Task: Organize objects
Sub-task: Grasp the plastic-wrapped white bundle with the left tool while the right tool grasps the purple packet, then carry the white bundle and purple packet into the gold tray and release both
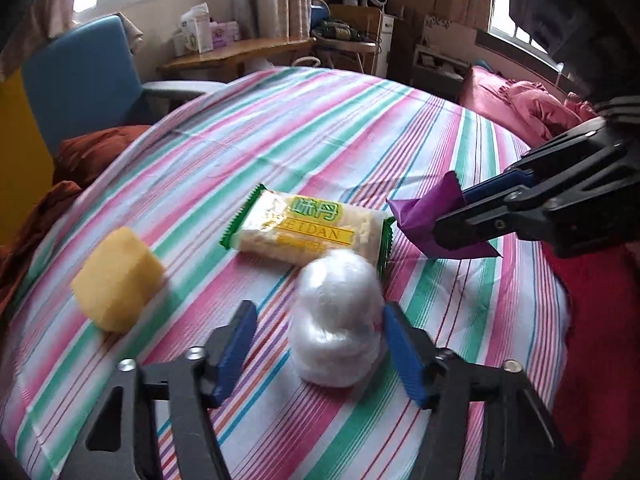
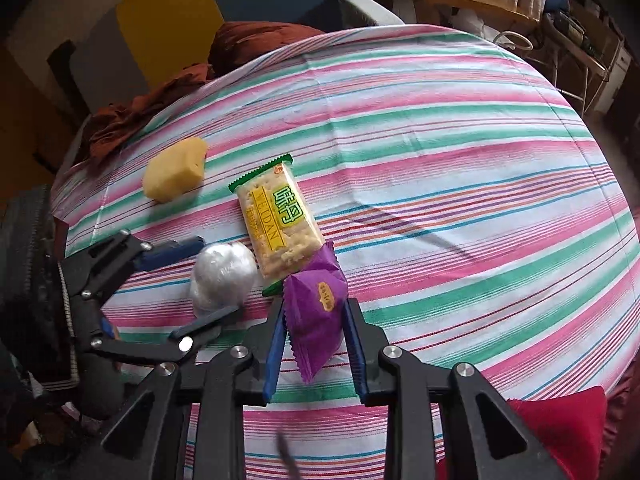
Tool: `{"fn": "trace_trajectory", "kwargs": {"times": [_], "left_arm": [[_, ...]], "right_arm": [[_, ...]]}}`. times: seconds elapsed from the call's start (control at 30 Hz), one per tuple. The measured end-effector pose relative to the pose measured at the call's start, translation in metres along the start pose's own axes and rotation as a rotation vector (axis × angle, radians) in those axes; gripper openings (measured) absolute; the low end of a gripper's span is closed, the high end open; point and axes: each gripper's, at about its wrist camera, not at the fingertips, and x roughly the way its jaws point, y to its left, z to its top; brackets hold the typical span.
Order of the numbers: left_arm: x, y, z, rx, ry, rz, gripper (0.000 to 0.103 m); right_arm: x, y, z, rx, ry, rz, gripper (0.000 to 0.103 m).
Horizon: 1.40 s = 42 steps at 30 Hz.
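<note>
On the striped tablecloth (image 1: 320, 136) lie a yellow sponge (image 1: 118, 280), a green-edged cracker packet (image 1: 306, 230) and a white plastic-wrapped ball (image 1: 336, 320). My left gripper (image 1: 320, 348) is open, its blue pads either side of the ball, the right pad touching it. My right gripper (image 2: 314, 322) is shut on a purple snack packet (image 2: 316, 312), just above the cloth beside the cracker packet (image 2: 276, 220). In the right wrist view the sponge (image 2: 174, 174) lies far left and the ball (image 2: 222, 274) sits between the left gripper's fingers (image 2: 176, 254). The right gripper with the purple packet (image 1: 428, 220) shows in the left wrist view.
A blue chair (image 1: 80, 76) and brown cloth (image 1: 92, 152) stand beyond the table's left edge. A pink bed (image 1: 516, 104) lies to the far right. Red cloth (image 2: 560, 432) hangs at the table's near right edge.
</note>
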Motion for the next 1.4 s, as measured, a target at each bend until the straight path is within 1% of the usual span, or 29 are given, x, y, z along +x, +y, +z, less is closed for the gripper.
{"fn": "trace_trajectory", "kwargs": {"times": [0.03, 0.07, 0.17, 0.4, 0.53, 0.57, 0.6, 0.63, 0.67, 0.77, 0.93, 1.03, 1.07, 1.1, 1.2, 1.3, 1.4], "left_arm": [[0.003, -0.001, -0.001, 0.001, 0.01, 0.003, 0.036], [0.007, 0.0, -0.004, -0.005, 0.02, 0.01, 0.037], [0.001, 0.007, -0.015, -0.055, 0.001, -0.002, 0.036], [-0.031, 0.024, -0.055, -0.168, 0.001, 0.058, 0.036], [-0.052, 0.034, -0.084, -0.23, -0.003, 0.087, 0.036], [-0.057, 0.035, -0.091, -0.241, -0.005, 0.093, 0.036], [-0.061, 0.034, -0.096, -0.248, -0.006, 0.099, 0.036], [-0.064, 0.035, -0.101, -0.254, -0.006, 0.104, 0.037], [-0.071, 0.036, -0.108, -0.264, -0.004, 0.112, 0.037], [-0.08, 0.041, -0.118, -0.284, 0.0, 0.115, 0.037], [-0.093, 0.051, -0.134, -0.337, -0.013, 0.115, 0.037], [-0.096, 0.051, -0.138, -0.348, -0.016, 0.121, 0.037], [-0.098, 0.051, -0.14, -0.352, -0.017, 0.123, 0.037], [-0.1, 0.051, -0.142, -0.355, -0.019, 0.125, 0.037], [-0.103, 0.051, -0.148, -0.36, -0.027, 0.134, 0.037], [-0.107, 0.05, -0.152, -0.363, -0.03, 0.143, 0.037], [-0.113, 0.05, -0.156, -0.381, -0.03, 0.15, 0.036]], "right_arm": [[0.002, 0.001, 0.0, -0.001, 0.003, 0.001, 0.028], [0.003, 0.002, 0.0, -0.003, 0.005, -0.001, 0.029], [0.003, 0.004, -0.001, -0.012, 0.017, -0.021, 0.029], [0.016, 0.006, 0.002, -0.017, 0.087, -0.078, 0.029], [0.023, 0.007, 0.007, -0.005, 0.114, -0.149, 0.029], [0.025, 0.008, 0.008, -0.006, 0.12, -0.168, 0.032], [0.029, 0.009, 0.009, -0.005, 0.135, -0.179, 0.039], [0.034, 0.01, 0.011, -0.002, 0.157, -0.184, 0.042], [0.037, 0.01, 0.012, 0.006, 0.168, -0.178, 0.044], [0.041, 0.003, 0.014, 0.053, 0.184, -0.141, 0.044], [0.031, -0.03, 0.013, 0.24, 0.117, -0.021, 0.044], [0.029, -0.038, 0.014, 0.285, 0.096, -0.024, 0.044], [0.029, -0.038, 0.014, 0.284, 0.095, -0.028, 0.043], [0.028, -0.037, 0.013, 0.283, 0.091, -0.024, 0.034], [0.025, -0.04, 0.012, 0.296, 0.074, -0.011, 0.026], [0.02, -0.043, 0.009, 0.318, 0.048, -0.003, 0.025], [0.008, -0.045, 0.006, 0.333, -0.018, 0.04, 0.025]]}}
